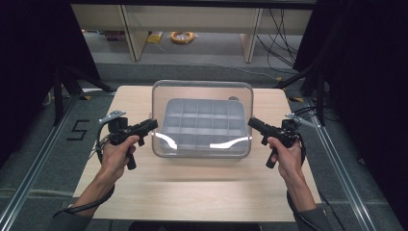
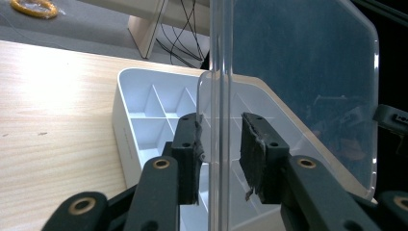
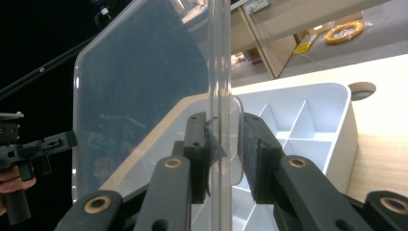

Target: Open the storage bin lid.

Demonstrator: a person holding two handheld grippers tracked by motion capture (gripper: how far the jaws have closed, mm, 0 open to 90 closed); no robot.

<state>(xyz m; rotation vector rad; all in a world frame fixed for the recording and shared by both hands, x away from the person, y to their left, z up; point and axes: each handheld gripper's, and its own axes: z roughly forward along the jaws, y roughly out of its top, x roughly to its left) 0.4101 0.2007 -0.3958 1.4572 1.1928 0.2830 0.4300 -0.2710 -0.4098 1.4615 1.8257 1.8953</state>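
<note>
A grey-white box (image 1: 202, 145) split into several compartments sits at the middle of the wooden table (image 1: 192, 187). Its clear lid (image 1: 202, 85) hovers flat just above it, held from both sides. My left gripper (image 1: 155, 124) is shut on the lid's left edge, and my right gripper (image 1: 250, 122) is shut on the right edge. In the left gripper view the lid (image 2: 298, 72) stands edge-on between the pads of the left gripper (image 2: 220, 139), with the box (image 2: 139, 98) beyond. In the right gripper view the right gripper (image 3: 223, 139) pinches the lid (image 3: 139, 82) over the box (image 3: 308, 113).
A round cable hole (image 3: 362, 89) is in the table behind the box. On the floor beyond the table lie a yellow cable coil (image 1: 182, 37) and loose wires, between wooden shelf legs (image 1: 134, 38). Black curtains flank both sides.
</note>
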